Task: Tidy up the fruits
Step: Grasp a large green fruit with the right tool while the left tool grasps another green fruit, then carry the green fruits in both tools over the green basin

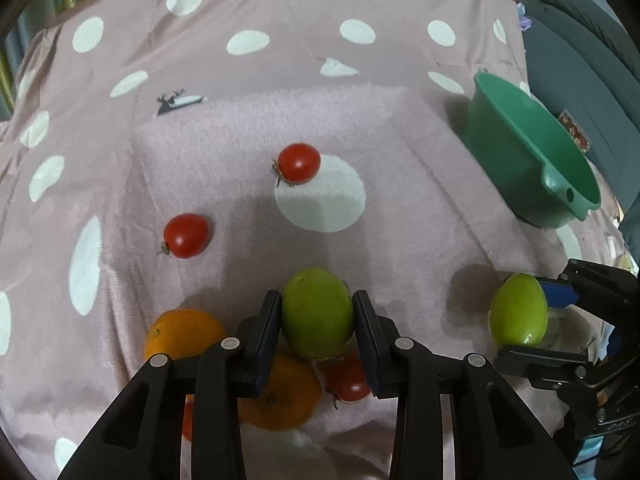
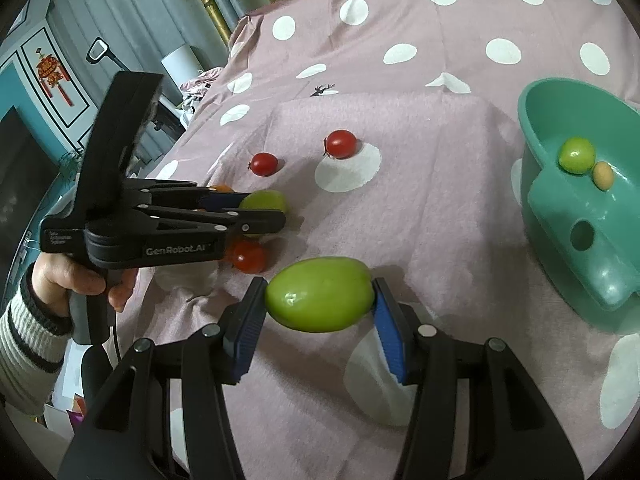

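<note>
Left claw (image 1: 317, 316): closed onto a smooth oval green fruit (image 1: 317, 312), one pad against each side. The fruit sits between the pads near their tips, above a small pile: two round oranges (image 1: 182, 332) and a red cherry tomato (image 1: 347, 380) lie beneath and just behind it. From the right wrist view this claw comes in from the left, gripped in a hand (image 2: 86, 280) wearing a striped knit sleeve.

Right claw (image 2: 320, 304): closed onto a second, larger oval green fruit (image 2: 320, 294), held sideways with its long axis spanning pad to pad. The blue pads (image 2: 388, 332) touch both ends. Cannot tell whether the fruit is clear of the cloth.

Surface: pink cloth with white polka dots (image 2: 440, 208); what lies under it is not visible. Two more red cherry tomatoes (image 1: 299, 162) lie loose on the cloth ahead of the left claw, apart from each other.

Teal plastic basin with a holed handle tab (image 2: 576, 216): stands on the cloth at right, beyond the right claw. Inside it lie a small round green fruit (image 2: 576, 155) and, touching it, a small tan oval fruit (image 2: 603, 175).
</note>
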Available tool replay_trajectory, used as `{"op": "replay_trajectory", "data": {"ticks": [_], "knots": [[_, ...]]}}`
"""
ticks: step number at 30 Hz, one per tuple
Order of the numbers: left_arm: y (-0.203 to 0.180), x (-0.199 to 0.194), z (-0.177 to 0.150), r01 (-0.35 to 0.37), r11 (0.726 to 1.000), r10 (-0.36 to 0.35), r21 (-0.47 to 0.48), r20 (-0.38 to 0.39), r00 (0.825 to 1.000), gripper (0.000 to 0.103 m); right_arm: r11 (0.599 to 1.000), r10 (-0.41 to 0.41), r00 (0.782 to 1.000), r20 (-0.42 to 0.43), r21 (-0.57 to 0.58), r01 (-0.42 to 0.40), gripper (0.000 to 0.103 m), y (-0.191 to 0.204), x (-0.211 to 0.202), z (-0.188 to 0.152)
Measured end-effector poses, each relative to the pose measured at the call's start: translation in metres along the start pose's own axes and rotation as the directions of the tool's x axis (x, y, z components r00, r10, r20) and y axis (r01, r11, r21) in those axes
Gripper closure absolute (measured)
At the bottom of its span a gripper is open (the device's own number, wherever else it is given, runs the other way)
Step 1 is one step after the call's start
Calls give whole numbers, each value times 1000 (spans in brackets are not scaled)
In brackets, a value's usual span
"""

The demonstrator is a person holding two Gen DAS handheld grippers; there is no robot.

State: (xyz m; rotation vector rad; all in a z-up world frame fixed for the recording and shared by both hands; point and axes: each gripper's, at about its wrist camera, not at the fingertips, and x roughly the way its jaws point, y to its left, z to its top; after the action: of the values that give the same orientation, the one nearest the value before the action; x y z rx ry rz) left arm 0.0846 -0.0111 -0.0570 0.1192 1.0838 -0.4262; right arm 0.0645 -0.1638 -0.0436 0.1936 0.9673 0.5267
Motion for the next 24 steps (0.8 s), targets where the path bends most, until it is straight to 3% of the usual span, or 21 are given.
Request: {"op": "replay_trajectory", "data": {"ticks": [13, 24], "knots": [[-29, -52, -10, -58, 998, 55, 18, 129, 990, 66, 1000, -22, 998, 63, 4, 22, 50, 1, -28, 2], [-45, -72, -19, -66, 998, 61, 24, 170, 984, 67, 999, -31, 994, 101, -9, 32, 50, 4, -51, -1]]}}
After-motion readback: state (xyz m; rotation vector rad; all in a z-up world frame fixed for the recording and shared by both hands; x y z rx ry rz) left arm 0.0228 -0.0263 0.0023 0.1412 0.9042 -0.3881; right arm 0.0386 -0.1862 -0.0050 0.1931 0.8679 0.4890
